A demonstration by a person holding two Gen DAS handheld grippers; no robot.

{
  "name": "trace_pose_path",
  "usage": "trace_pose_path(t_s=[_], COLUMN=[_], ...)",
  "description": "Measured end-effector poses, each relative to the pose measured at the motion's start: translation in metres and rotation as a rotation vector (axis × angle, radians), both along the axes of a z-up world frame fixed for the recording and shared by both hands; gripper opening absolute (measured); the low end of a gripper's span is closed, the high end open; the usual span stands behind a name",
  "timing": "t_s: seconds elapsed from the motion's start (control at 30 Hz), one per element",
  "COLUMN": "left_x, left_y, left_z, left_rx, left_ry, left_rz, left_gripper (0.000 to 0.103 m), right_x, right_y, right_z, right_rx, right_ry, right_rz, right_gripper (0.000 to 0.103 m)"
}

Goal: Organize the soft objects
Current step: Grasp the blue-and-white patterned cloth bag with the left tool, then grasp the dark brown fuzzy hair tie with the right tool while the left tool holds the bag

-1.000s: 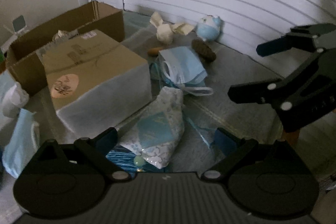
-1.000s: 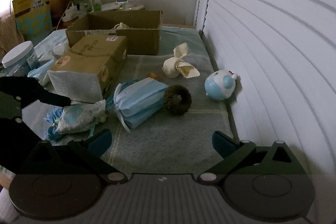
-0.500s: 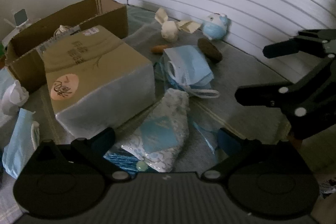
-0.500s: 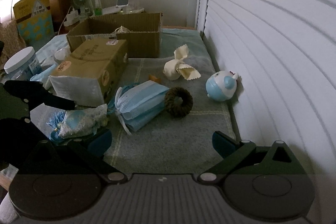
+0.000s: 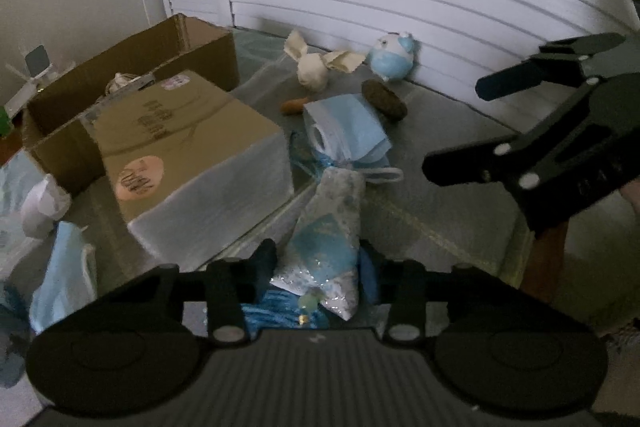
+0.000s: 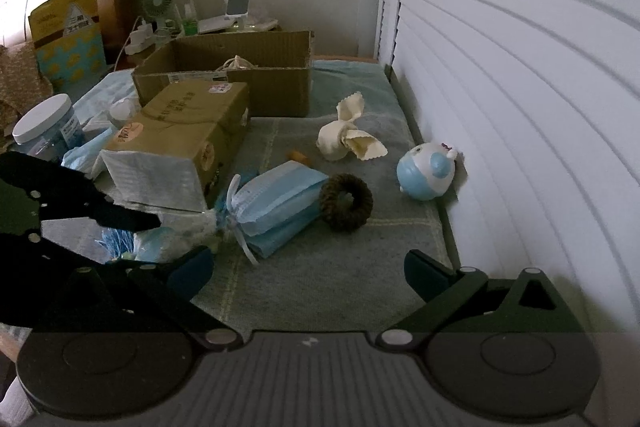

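Take the closed cardboard box (image 5: 188,151) on the grey towel (image 6: 320,283) as the marker and read across from it. Behind it stands an open carton (image 6: 236,67) with something pale inside. Just beside the closed box's front corner, to its right, lies the small patterned pouch (image 5: 328,235), blue and white with a blue tassel (image 5: 276,311) at its near end.

The left gripper (image 5: 318,267) has just been closing, and its jaws now pinch the pouch across its fatter near end, the cloth bulging a little between them. I'd judge the pouch light and limp: it should sag from the grip once lifted, and the tassel will dangle and may snag. The hold across the body looks a sound place for it, better than the thin far neck.

Further right of the box lies a bundle of blue face masks (image 6: 276,207), touching the pouch's far end. These look feather-light and slippery in a stack, so best gripped across the gathered, tied end. Touching the bundle's right side is a dark fuzzy hair ring (image 6: 346,201), springy, easy to take by its rim. Behind them is a cream knotted cloth (image 6: 344,139), and near the slatted wall a round blue-and-white plush (image 6: 426,177), squashy.

The right gripper (image 6: 308,267) hangs spread wide over bare towel, holding nothing.
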State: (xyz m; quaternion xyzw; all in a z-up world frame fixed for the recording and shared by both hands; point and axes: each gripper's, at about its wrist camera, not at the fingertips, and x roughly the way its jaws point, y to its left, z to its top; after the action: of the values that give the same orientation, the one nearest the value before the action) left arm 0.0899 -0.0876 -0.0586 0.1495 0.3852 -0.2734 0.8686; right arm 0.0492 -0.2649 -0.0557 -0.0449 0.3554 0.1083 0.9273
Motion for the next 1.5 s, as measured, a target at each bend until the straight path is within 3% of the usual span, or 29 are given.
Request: trace_pose_path(t_s=[0.27,0.43,0.67,1.03,1.13,1.27,1.5], left_x=[-0.014,-0.015,-0.01,0.001,0.003,0.003,-0.01], left_y=[0.023,0.029,0.026,0.021,0.021,0.019,0.023], left_z=[0.004,0.003,0.001,-0.001,0.0,0.004,0.021], left_rx=[0.002,-0.001,-0.004,-0.006,-0.006,0.001,0.027], left_ry=[0.003,0.013,0.009,0.019,0.024,0.017,0.01], left_rz=[0.044,0.057,0.041,0.006,-0.008,-0.032,-0.076], left_gripper=[0.039,0.039,0.042,0.049,0.046,0.032,0.029], right_x=[0.01,0.023,0.049,0.066,0.065,0.058,0.039], right_y=[0.0,-0.004,-0.011,-0.014,-0.012,-0.009,-0.01], right_z=[-0.002,-0.001,-0.008,-0.025,-0.023,-0.016,0.0], right_rx=[0.012,0.031,0.075,0.144,0.137,0.103,0.098], right_ry=[-0.011,-0.021,0.0,0.048,0.042,0.021,0.0], right_rz=[-0.033,-0.098,-0.172,-0.174,-0.171,-0.164,-0.148], right_gripper=[0.098,0.078,0.066,0.047,0.039,0.037,0.037])
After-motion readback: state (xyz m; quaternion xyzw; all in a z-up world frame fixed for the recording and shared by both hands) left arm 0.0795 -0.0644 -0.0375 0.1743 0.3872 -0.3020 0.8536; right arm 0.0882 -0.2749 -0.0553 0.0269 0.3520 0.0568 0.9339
